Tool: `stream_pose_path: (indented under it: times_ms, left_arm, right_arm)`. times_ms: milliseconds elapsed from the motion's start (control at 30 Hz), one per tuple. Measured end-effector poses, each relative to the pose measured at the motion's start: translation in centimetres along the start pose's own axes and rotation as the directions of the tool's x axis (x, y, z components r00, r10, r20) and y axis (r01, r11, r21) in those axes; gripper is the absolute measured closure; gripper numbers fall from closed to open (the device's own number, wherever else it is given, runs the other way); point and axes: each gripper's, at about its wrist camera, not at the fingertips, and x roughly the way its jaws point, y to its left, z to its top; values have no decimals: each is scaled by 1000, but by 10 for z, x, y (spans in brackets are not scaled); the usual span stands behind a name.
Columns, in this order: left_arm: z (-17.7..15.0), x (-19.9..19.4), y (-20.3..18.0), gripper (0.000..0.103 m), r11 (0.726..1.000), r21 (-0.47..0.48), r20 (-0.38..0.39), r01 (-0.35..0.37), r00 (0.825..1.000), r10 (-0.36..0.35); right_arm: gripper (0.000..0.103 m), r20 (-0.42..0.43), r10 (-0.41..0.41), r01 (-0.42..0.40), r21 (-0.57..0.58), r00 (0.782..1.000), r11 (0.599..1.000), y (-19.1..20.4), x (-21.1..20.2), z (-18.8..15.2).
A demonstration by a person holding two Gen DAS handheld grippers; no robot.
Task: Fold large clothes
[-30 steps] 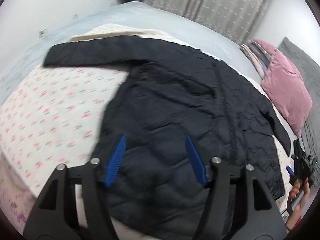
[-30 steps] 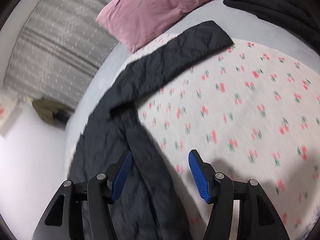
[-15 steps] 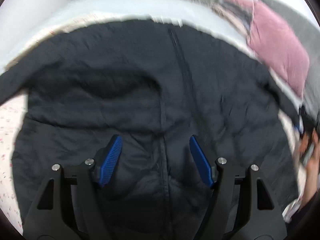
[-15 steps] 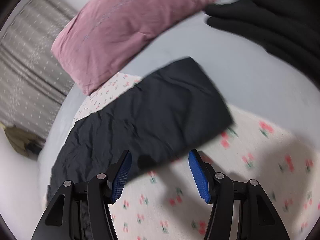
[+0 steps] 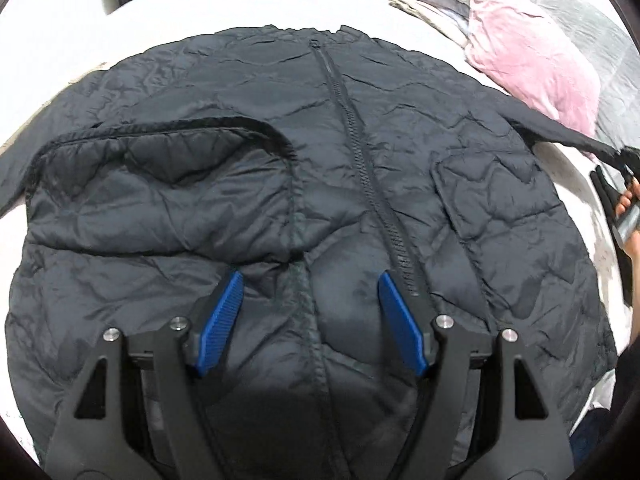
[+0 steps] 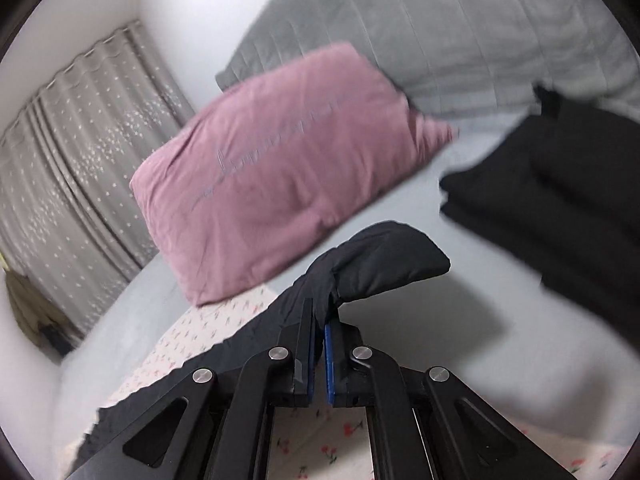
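Note:
A black quilted jacket (image 5: 360, 160) lies spread front-up on the bed, zipper running down its middle. My left gripper (image 5: 310, 316) is open and empty, hovering just above the jacket's lower middle. My right gripper (image 6: 319, 336) is shut on the jacket's right sleeve cuff (image 6: 384, 256) and holds it lifted off the bed. In the left wrist view that sleeve (image 5: 568, 136) stretches taut to the right toward the right gripper (image 5: 628, 160).
A pink pillow (image 6: 280, 176) lies beyond the sleeve, also in the left wrist view (image 5: 532, 52). A folded black garment (image 6: 560, 200) lies at the right. A grey quilt (image 6: 460, 28) lies behind. The floral sheet (image 6: 224, 324) lies under the jacket. Curtains (image 6: 80, 152) hang at the back.
My right gripper moved to the sleeve cuff, shut on it and lifted it. My left gripper moved over the jacket's middle and stays open.

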Motion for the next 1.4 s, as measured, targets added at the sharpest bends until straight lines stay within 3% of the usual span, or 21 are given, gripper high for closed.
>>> stream_pose_path:
  times_ms: [133, 233, 300, 433, 500, 600, 700, 767, 800, 867, 967, 1067, 1233, 1333, 1400]
  left_arm:
    - [-1, -1, -4, 32, 999, 32, -15, 2, 1000, -2]
    - [4, -11, 15, 32, 999, -24, -7, 26, 1000, -26]
    - [9, -21, 33, 32, 997, -72, 16, 23, 1000, -22]
    - [16, -39, 79, 32, 981, -175, 61, -81, 994, 93]
    - [16, -41, 103, 32, 969, -232, 62, -89, 992, 106]
    - [16, -43, 138, 32, 935, -346, 53, -72, 994, 96]
    - [15, -46, 158, 32, 910, -411, 55, -60, 994, 90]
    - [11, -52, 167, 32, 900, -434, 68, -47, 994, 85]
    - [11, -54, 170, 32, 896, -442, 75, -43, 994, 84]
    - [9, -60, 177, 32, 887, -460, 83, -45, 992, 94]
    - [6, -63, 194, 32, 863, -503, 82, -51, 991, 106]
    - [4, -66, 210, 32, 830, -556, 81, -38, 992, 100]
    - [6, -68, 221, 32, 806, -591, 81, -29, 992, 96]
    - [6, -68, 225, 32, 797, -604, 77, -18, 994, 81]
    - [8, -66, 230, 32, 785, -619, 79, -14, 994, 79]
  right_arm:
    - [100, 6, -21, 21, -22, 1000, 1000, -3, -3, 8]
    - [100, -21, -43, 42, -30, 999, 999, -5, 7, 7]
    - [100, -6, 25, -25, -79, 1000, 997, 13, -2, 5]
    - [100, 76, 198, -176, -229, 977, 957, 81, -53, 6]
    - [100, 82, 301, -269, -278, 950, 922, 121, -81, -1]
    - [99, 4, 419, -386, -380, 908, 841, 194, -105, -23]
    - [99, -78, 452, -423, -521, 889, 741, 275, -121, -58]
    - [99, -152, 488, -474, -594, 859, 650, 330, -135, -96]
    - [99, -173, 496, -488, -609, 851, 625, 345, -138, -110]
    - [99, -250, 495, -522, -654, 832, 548, 388, -145, -160]
    - [99, -343, 442, -536, -712, 829, 454, 430, -138, -230]
    - [98, -430, 366, -557, -727, 825, 402, 447, -118, -290]
    - [95, -518, 267, -583, -719, 812, 377, 448, -94, -363]
    - [87, -598, 227, -635, -673, 769, 380, 444, -77, -383]
    - [68, -662, 206, -683, -625, 721, 378, 440, -67, -390]
